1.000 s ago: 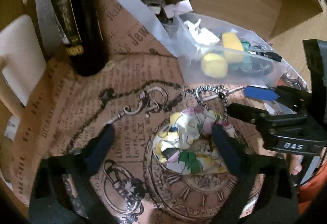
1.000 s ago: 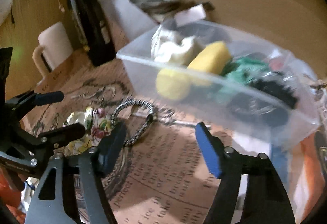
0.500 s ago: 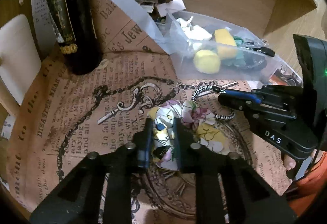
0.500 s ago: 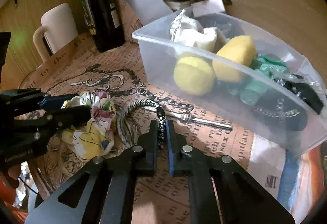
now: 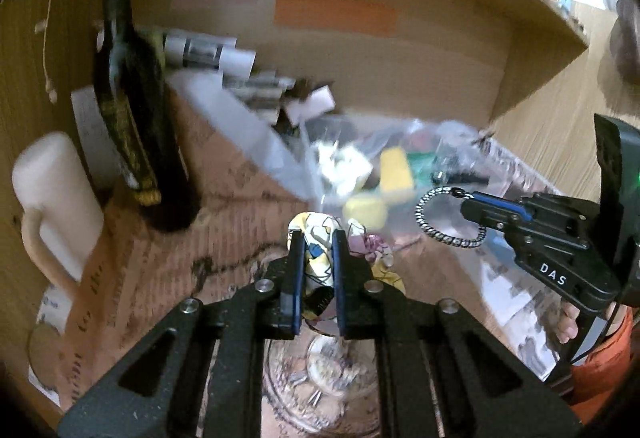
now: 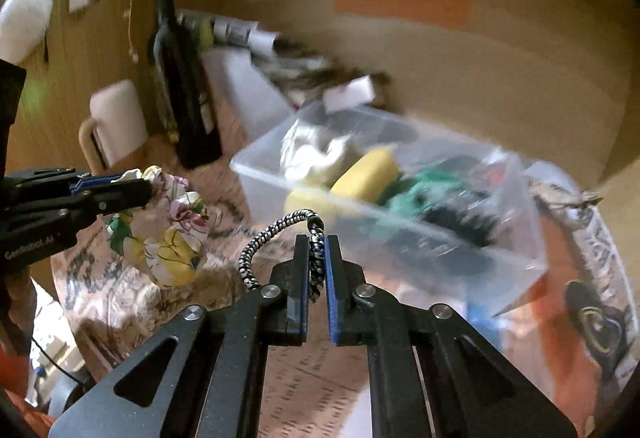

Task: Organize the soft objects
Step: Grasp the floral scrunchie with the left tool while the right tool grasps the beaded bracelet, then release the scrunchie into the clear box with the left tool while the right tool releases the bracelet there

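Note:
My left gripper (image 5: 316,238) is shut on a floral cloth scrunchie (image 5: 318,258) and holds it lifted above the printed paper mat; it also shows in the right wrist view (image 6: 168,222). My right gripper (image 6: 317,242) is shut on a black-and-white braided cord loop (image 6: 272,238), lifted clear; the loop also shows in the left wrist view (image 5: 444,216). A clear plastic bin (image 6: 400,234) behind both holds yellow sponges (image 6: 366,172), white cloth, green and black items.
A dark wine bottle (image 5: 136,118) and a white mug (image 5: 52,198) stand at the left. Rolled papers (image 5: 212,50) lie at the back against a cardboard wall (image 5: 360,78). The printed paper mat (image 5: 168,258) covers the table.
Both grippers closed from open, the left on the scrunchie and the right on the cord loop, and both have lifted their items off the mat toward the bin.

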Action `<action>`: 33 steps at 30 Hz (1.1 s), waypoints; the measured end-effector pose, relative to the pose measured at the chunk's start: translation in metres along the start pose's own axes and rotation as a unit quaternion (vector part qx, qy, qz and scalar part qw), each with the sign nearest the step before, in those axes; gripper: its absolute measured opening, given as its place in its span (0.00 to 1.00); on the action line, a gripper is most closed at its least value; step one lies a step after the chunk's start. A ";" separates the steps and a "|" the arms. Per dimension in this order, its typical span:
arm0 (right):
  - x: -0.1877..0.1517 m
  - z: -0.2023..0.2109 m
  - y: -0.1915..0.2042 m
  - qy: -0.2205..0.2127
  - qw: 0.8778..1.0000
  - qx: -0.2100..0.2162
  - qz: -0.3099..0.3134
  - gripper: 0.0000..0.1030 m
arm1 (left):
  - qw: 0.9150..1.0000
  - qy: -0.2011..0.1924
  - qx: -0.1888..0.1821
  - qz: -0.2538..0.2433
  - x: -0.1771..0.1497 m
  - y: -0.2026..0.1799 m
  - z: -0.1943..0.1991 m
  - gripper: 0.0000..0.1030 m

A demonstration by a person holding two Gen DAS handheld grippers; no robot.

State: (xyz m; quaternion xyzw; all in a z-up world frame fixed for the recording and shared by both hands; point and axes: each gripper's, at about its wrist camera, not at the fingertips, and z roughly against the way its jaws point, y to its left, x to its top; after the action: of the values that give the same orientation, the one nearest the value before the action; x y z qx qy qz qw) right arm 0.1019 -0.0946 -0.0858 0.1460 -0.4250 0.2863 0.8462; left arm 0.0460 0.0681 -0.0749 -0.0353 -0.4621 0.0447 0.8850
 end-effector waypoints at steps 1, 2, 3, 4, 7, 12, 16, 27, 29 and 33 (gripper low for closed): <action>0.003 0.001 0.000 -0.006 1.000 -0.004 -0.001 0.06 | 1.000 -0.007 0.001 -0.002 0.004 -0.002 0.001 0.11; 0.006 0.006 -0.003 -0.015 1.000 -0.008 -0.003 0.06 | 1.000 -0.014 0.002 -0.004 0.009 -0.003 0.002 0.11; 0.009 0.011 -0.007 -0.023 1.000 -0.014 -0.006 0.06 | 1.000 -0.024 0.004 -0.008 0.016 -0.005 0.003 0.11; 0.012 0.015 -0.010 -0.031 0.999 -0.019 -0.008 0.06 | 0.999 -0.032 0.004 -0.009 0.021 -0.007 0.004 0.11; 0.021 0.026 -0.021 -0.054 0.998 -0.035 -0.012 0.06 | 0.999 -0.049 0.002 -0.011 0.037 -0.011 0.002 0.11; 0.037 0.036 -0.035 -0.087 0.994 -0.062 -0.017 0.06 | 0.998 -0.059 -0.007 -0.007 0.060 -0.017 -0.010 0.11; 0.044 0.037 -0.046 -0.102 0.992 -0.072 -0.024 0.06 | 0.998 -0.060 -0.010 -0.012 0.074 -0.022 -0.024 0.11; 0.045 -0.010 -0.066 -0.063 0.994 -0.071 -0.047 0.06 | 0.999 -0.023 -0.020 -0.023 0.081 -0.033 -0.079 0.12; 0.042 -0.021 -0.069 -0.048 0.995 -0.065 -0.050 0.06 | 0.999 -0.010 -0.022 -0.026 0.078 -0.035 -0.089 0.12; 0.037 -0.040 -0.070 -0.019 0.997 -0.061 -0.048 0.06 | 0.999 0.017 -0.018 -0.035 0.072 -0.037 -0.111 0.12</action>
State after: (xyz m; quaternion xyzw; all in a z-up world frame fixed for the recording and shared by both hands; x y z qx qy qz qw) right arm 0.1871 -0.1175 -0.0803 0.1197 -0.4498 0.2167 0.8582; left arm 0.1794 0.0374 -0.0755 -0.0361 -0.4491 0.0046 0.8927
